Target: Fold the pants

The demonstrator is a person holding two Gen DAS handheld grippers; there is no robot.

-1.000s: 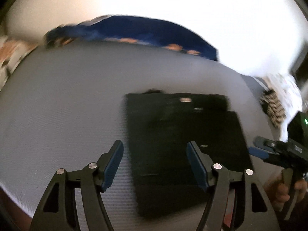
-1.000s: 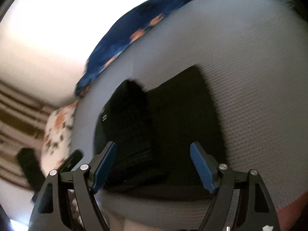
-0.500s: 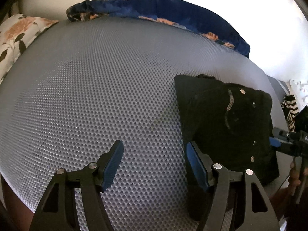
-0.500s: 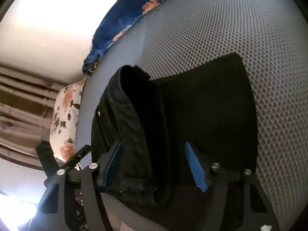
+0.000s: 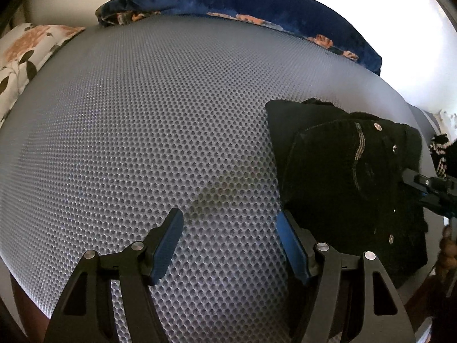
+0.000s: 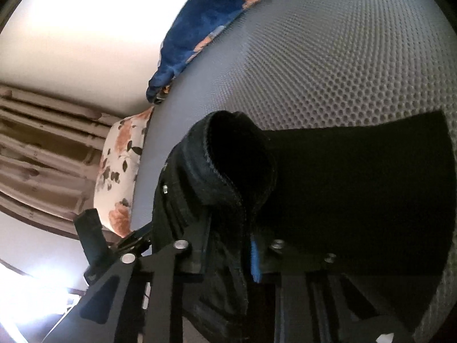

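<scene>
Black pants (image 5: 342,177) lie folded on the grey mesh mattress (image 5: 142,128), at the right in the left wrist view. My left gripper (image 5: 228,228) stands open just above the mattress, with only mesh between its fingers; its right finger (image 5: 291,245) is at the pants' left edge. In the right wrist view the pants (image 6: 357,185) fill the middle, with a thick rolled edge raised. My right gripper (image 6: 225,257) is closing its jaws on that edge, with the fabric pinched between the pads. The right gripper (image 5: 422,188) also shows at the pants' right side.
A dark blue floral blanket (image 5: 257,3) lies along the mattress's far edge, and a floral pillow (image 5: 22,45) sits at the far left. Brown curtains (image 6: 42,157) hang beyond the pillow. A black-and-white patterned cloth (image 5: 440,154) lies past the right edge.
My right gripper went from wide open around the pants' raised edge to pinching it. My left gripper sank towards the mattress and shifted left of the pants, still open.
</scene>
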